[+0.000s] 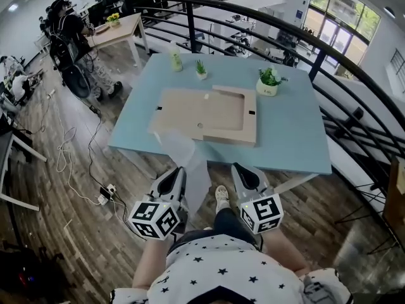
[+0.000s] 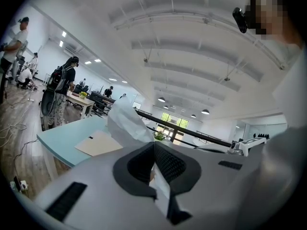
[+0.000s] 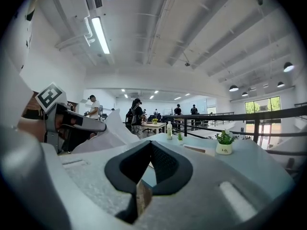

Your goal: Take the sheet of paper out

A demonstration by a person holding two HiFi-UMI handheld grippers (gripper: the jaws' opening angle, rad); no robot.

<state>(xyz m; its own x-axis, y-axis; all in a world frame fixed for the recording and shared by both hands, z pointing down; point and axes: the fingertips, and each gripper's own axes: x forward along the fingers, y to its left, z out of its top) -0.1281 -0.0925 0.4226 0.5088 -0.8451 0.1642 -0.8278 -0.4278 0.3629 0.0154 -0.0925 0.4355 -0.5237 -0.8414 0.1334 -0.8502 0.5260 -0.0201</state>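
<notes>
Lower centre: left hand-held gripper (image 1: 178, 171) clamps one paper sheet (image 1: 195, 170); right hand-held gripper (image 1: 238, 167) closed; one wooden frame (image 1: 209, 116) on the bench (image 1: 291, 138).

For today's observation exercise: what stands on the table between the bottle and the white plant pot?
A small green plant, nearer the bottle; the head view shows it.

blue tabletop (image 1: 285, 138) | far edge: bottle (image 1: 176, 60) left, small plant (image 1: 201, 68), white-potted plant (image 1: 269, 82) right | black railing (image 1: 304, 40) beyond | cables (image 1: 63, 151) on floor (image 1: 50, 233), left
</notes>
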